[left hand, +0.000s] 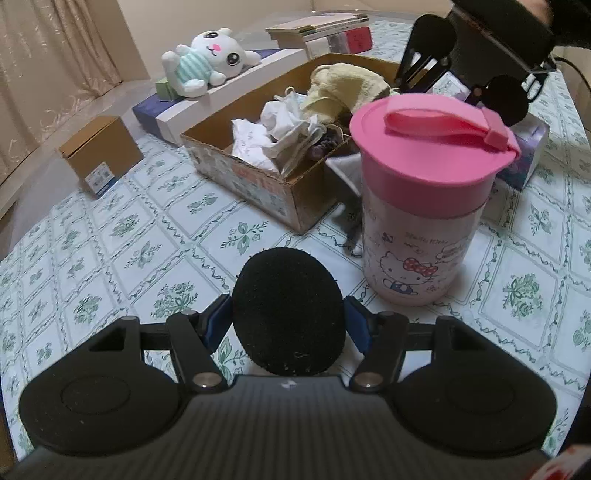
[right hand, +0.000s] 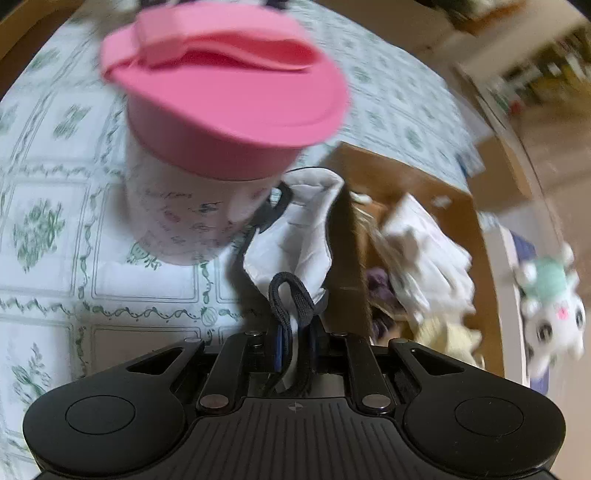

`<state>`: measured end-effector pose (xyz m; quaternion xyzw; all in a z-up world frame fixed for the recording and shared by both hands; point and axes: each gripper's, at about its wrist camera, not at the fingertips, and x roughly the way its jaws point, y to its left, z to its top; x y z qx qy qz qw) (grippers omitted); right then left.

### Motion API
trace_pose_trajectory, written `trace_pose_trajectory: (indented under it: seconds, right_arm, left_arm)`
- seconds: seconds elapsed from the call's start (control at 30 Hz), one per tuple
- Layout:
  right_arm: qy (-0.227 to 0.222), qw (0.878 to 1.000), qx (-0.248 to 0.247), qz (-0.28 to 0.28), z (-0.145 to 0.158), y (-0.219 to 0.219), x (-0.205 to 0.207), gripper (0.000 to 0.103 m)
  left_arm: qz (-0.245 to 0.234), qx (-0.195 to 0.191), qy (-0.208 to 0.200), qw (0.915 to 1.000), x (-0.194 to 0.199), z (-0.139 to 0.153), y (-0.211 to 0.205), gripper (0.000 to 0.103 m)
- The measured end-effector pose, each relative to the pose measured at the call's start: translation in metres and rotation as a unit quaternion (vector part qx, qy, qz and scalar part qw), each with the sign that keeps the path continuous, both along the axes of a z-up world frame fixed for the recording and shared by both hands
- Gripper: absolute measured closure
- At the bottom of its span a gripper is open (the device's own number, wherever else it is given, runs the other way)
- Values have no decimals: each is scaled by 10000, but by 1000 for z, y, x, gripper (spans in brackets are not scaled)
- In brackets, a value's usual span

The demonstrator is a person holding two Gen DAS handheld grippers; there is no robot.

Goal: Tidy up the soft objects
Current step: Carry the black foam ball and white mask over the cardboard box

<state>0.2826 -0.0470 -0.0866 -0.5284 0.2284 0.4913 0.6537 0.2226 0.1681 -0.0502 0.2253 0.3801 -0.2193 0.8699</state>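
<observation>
My left gripper (left hand: 287, 319) is shut on a round black foam pad (left hand: 288, 295), held just above the floral tablecloth. My right gripper (right hand: 295, 332) is shut on a white fabric piece (right hand: 306, 229) and its black strap (right hand: 291, 291), between the pink-lidded cup (right hand: 221, 122) and the cardboard box (right hand: 406, 177). In the left wrist view the box (left hand: 295, 199) holds crumpled white cloths (left hand: 273, 129) and a yellow plush (left hand: 340, 88). A white bunny plush (left hand: 207, 59) lies on a flat box behind it.
The tall Hello Kitty cup (left hand: 421, 206) stands close to the box's near corner. A small brown carton (left hand: 99, 155) sits at the left, stacked books (left hand: 321, 29) at the back, and a tissue pack (left hand: 528, 155) at the right. The right wrist view is blurred.
</observation>
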Motion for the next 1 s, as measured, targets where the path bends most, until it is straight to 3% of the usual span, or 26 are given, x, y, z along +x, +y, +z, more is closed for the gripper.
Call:
trace_pose_trajectory:
  seconds: [0.17,0.27,0.37,0.57,0.8,0.93,1.0]
  right_arm:
    - [308,9934,487,-990,26,-14,-1,89]
    - [685,9780,1004,-1697,43,-27,-6,89]
    - [1111,9501,1559,-2465,55,-39,-11,89]
    - [1816,8782,2477,-3668,63,-67,-37,89]
    - [2585,7960,3415,-4277,65,-99,-82,89]
    - [2767,7703,3641,-4444,66,-110,-106,89]
    - [2783,7654,3666,-4498,65,-114,-114,89]
  left_arm:
    - [212,-82,-76,9997,-14,9,-5,41]
    - [446,-215,-107,9987,-23,15,-8,41]
    - [770,-360,-83,9963,-32,19,-12,41]
    - [1606,-900,166,9828,-59,24,-17,41]
    - [2139,-1461,97,9658,-104,27,-35,41]
    - [2254,-1526,8,9622,-123,27,-52,41]
    - [2325,-1588,-30,9595,-131,27,-58,41]
